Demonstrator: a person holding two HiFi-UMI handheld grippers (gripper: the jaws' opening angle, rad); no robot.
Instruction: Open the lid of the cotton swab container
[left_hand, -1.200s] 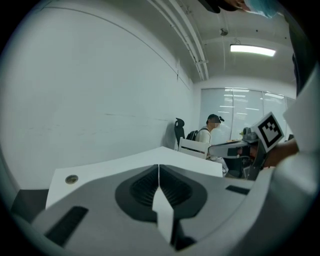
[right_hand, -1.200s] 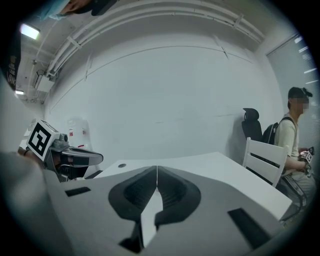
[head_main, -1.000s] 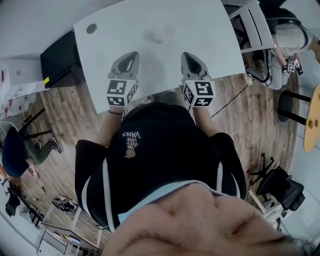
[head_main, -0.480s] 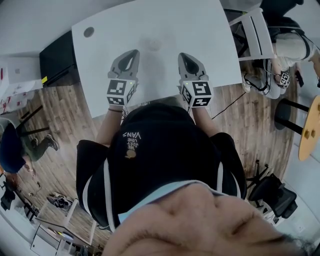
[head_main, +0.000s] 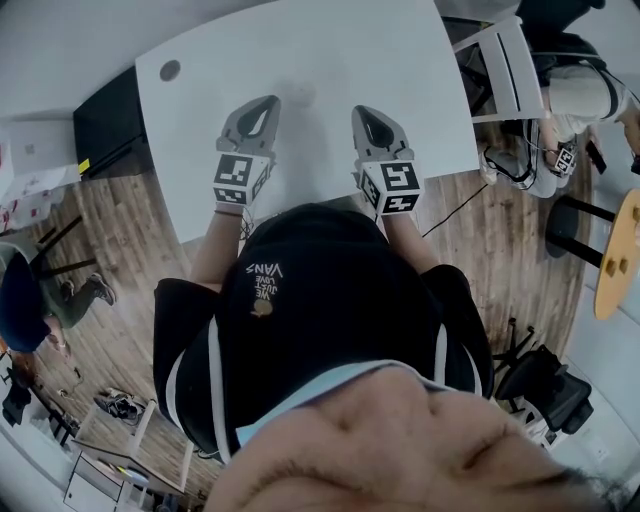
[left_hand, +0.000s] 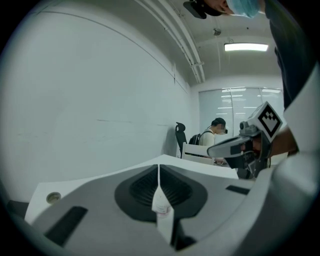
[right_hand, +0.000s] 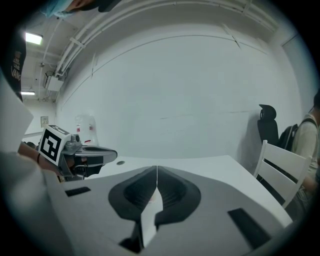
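**A:** How are the two grippers held?

**B:** The left gripper (head_main: 268, 103) and the right gripper (head_main: 360, 112) are seen side by side over the white table (head_main: 400, 60), in the upper middle of the head view. In each gripper view the jaws are seen pressed together along a thin line. Both are clenched, and nothing is gripped between them.

**A:** Where is the cotton swab container found?

**B:** The cotton swab container (head_main: 302, 92) is made out only as a faint pale blur on the table. It is placed above and between the two gripper tips in the head view and is touched by neither. Whether its lid is raised cannot be told.
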